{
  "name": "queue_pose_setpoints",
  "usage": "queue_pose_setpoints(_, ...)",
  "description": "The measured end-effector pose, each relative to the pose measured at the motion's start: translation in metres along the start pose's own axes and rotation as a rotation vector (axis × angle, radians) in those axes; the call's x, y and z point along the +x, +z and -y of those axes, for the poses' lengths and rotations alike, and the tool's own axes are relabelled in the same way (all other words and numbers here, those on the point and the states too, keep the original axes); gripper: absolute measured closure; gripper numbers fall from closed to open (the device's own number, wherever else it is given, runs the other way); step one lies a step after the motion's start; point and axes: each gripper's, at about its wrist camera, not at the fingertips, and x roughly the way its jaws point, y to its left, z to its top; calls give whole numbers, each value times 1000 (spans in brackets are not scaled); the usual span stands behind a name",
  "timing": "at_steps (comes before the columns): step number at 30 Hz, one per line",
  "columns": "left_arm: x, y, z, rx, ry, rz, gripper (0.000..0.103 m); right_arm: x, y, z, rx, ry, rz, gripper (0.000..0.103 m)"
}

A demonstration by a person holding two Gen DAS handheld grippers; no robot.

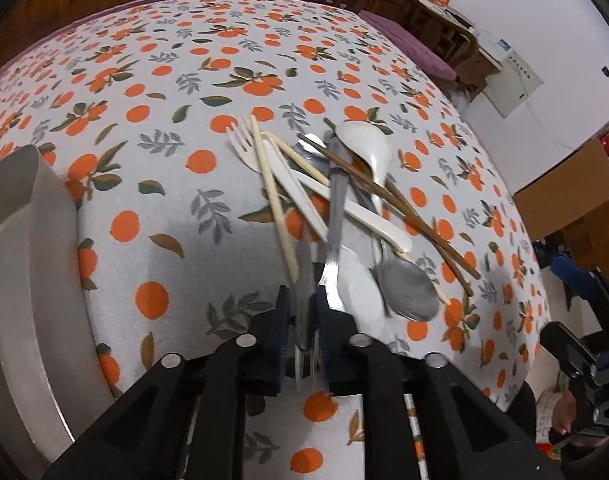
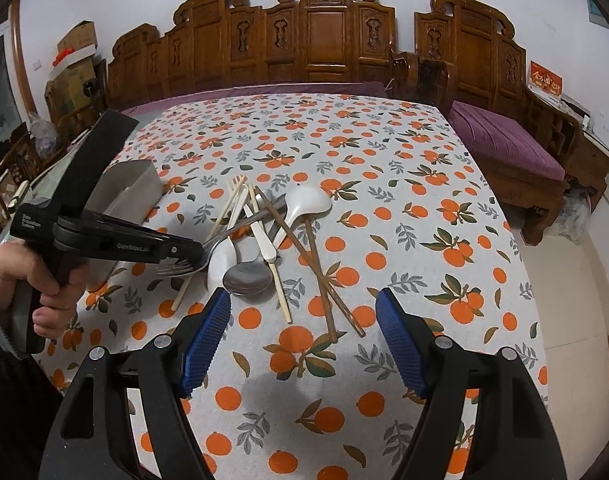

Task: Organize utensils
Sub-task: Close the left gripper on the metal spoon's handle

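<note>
The right gripper (image 2: pixel 302 344) hangs with its blue-padded jaws spread wide and holding nothing, low over a table (image 2: pixel 404 184) draped in a cloth printed with oranges. Just ahead of it lies a jumbled pile of utensils: a steel spoon (image 2: pixel 246 277) with its bowl nearest, a white spoon (image 2: pixel 221 261) beside it, and two brown chopsticks (image 2: pixel 316 268) crossing near their near ends. Pale chopsticks (image 2: pixel 278 286) and a white knife (image 2: pixel 264 240) run through the heap, while a white soup spoon (image 2: pixel 306 202) and a pale fork (image 2: pixel 237 184) lie at its far side.

To the left of the pile, a hand (image 2: pixel 22 280) holds the left gripper (image 2: pixel 200 256), which reaches in from the side, clenched on a steel fork (image 2: pixel 184 267) at its neck, the tines pointing back toward the hand and the handle stretching into the pile. The left wrist view shows the same grip from behind: the left gripper (image 1: pixel 302 320) has its dark pads pressed against the steel fork (image 1: pixel 304 344), tines toward the camera, its handle running ahead under the other utensils. There the steel spoon (image 1: pixel 406 292) and white spoon (image 1: pixel 358 284) lie just right of the jaws.

Left of the pile stands a grey metal tray (image 2: pixel 134 188), its tall wall filling the left edge of the left wrist view (image 1: pixel 32 260). Beyond the table, a carved wooden bench (image 2: pixel 324 36) with purple cushions lines the wall.
</note>
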Motion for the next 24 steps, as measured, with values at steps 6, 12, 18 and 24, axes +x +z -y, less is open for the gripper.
queue_pose_setpoints(6,0,1,-1,-10,-4,-1,88,0,0,-2,-10,-2,-3,26)
queue_pose_setpoints(12,-6,-7,-1,-8,5,0,94,0,-1,-1,-7,-2,-7,26)
queue_pose_setpoints(18,-32,-21,-2,2,40,54,95,1,-2,-4,-16,1,-8,26)
queue_pose_setpoints(24,-59,-51,-1,37,98,82,95,1,-2,-7,-22,2,-11,26)
